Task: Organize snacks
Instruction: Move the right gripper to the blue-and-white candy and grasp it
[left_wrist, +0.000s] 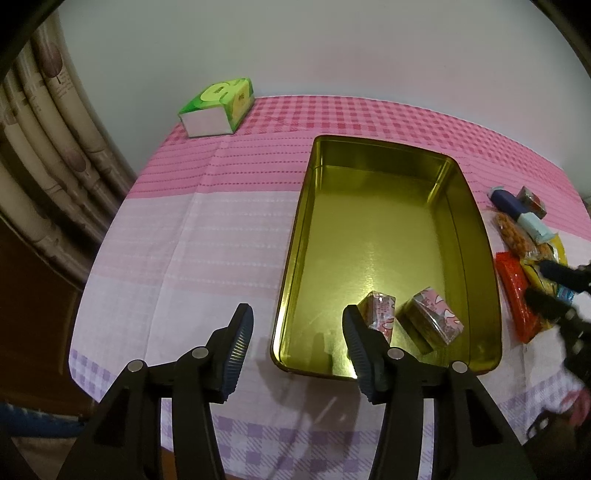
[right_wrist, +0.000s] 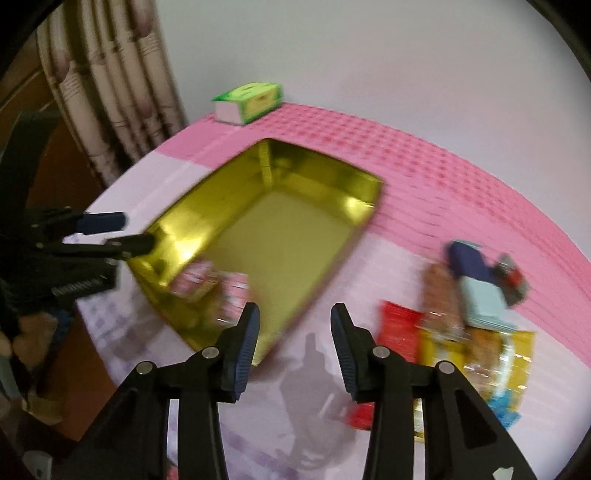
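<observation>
A gold tin (left_wrist: 369, 236) lies open on the checked cloth. Two pink-wrapped snack blocks (left_wrist: 380, 312) (left_wrist: 434, 317) rest inside at its near end. My left gripper (left_wrist: 299, 350) is open, its fingers astride the tin's near left wall, pads clear of it. Right of the tin is a pile of snacks: a red pack (left_wrist: 513, 295), a nut bag (left_wrist: 513, 232), a dark blue pack (left_wrist: 506, 201). My right gripper (right_wrist: 295, 343) is open and empty, above the cloth between the tin (right_wrist: 280, 221) and the red pack (right_wrist: 399, 328). This view is blurred.
A green tissue box (left_wrist: 218, 107) stands at the far left corner of the table, by the wall. A curtain (left_wrist: 48, 129) hangs past the table's left edge. Bare cloth (left_wrist: 192, 240) stretches left of the tin.
</observation>
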